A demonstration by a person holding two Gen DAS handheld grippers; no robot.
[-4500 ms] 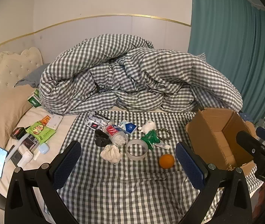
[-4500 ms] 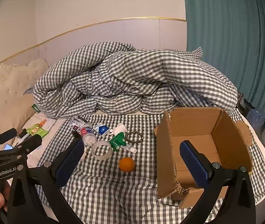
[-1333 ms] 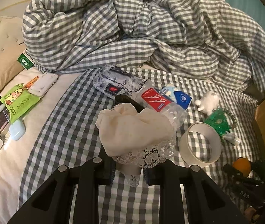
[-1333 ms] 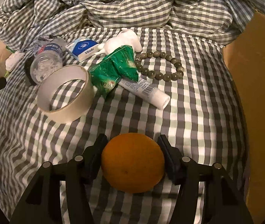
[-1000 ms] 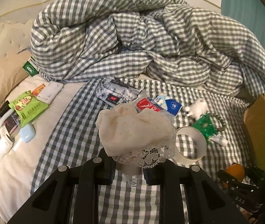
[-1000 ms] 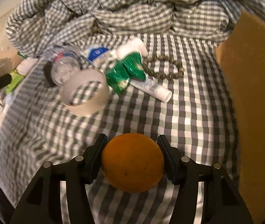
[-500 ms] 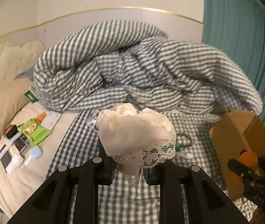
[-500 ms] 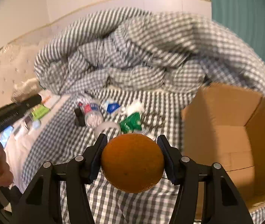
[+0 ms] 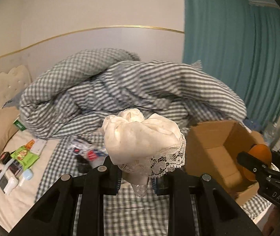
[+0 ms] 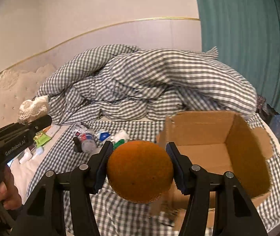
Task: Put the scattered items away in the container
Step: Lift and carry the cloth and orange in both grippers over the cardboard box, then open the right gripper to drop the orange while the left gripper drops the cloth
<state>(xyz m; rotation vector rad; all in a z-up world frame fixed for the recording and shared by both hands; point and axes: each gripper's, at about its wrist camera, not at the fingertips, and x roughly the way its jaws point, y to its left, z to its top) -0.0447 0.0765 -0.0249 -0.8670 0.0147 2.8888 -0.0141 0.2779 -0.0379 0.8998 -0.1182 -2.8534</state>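
Both loads are up, carry step underway: right claw (image 10: 140,165) grips the round orange fruit (image 10: 140,171), left claw (image 9: 138,179) pinches the cream lace-trimmed cloth (image 9: 143,137). Open brown cardboard box (image 10: 214,149) sits on the bed; next, I'd say, release over it.

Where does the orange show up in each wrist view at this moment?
Left wrist: orange at far right, clamped in the right hand-held gripper, in front of the cardboard box.
Right wrist: orange at bottom centre, between the pads.
Shared landmark: the cardboard box.
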